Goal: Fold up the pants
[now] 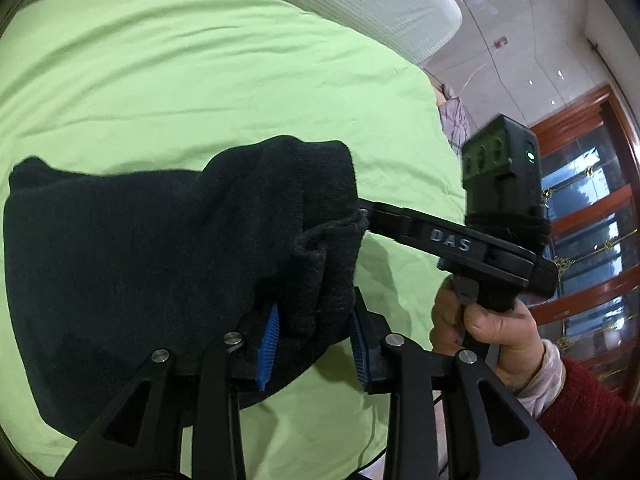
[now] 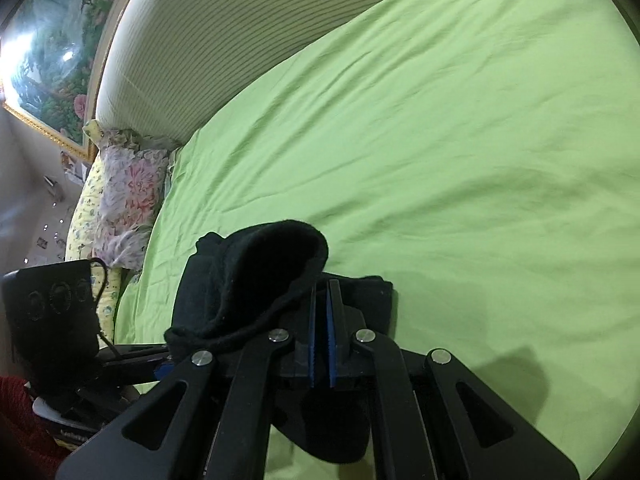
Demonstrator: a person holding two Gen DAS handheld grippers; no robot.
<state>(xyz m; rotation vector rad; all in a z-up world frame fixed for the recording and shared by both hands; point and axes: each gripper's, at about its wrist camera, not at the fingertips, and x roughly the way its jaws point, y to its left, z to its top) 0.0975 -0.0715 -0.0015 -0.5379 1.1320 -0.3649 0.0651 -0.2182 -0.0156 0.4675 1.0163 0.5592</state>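
Note:
The black pants [image 1: 132, 264] lie bunched and partly folded on the green bed sheet [image 1: 200, 80]. My left gripper [image 1: 316, 320] has its blue pads apart with a thick fold of the pants' edge between them. My right gripper [image 2: 322, 300] has its blue pads nearly together, pinching a black hem of the pants [image 2: 256, 280] and lifting it. In the left wrist view the right gripper's fingers [image 1: 400, 226] reach into the raised fabric from the right, held by a hand in a red sleeve.
A striped white headboard cushion [image 2: 224, 40] runs along the bed's far side. Floral pillows [image 2: 128, 192] lie at the bed's left edge. Wooden-framed glass doors [image 1: 588, 200] stand to the right. The left gripper's camera body [image 2: 52, 304] shows at lower left.

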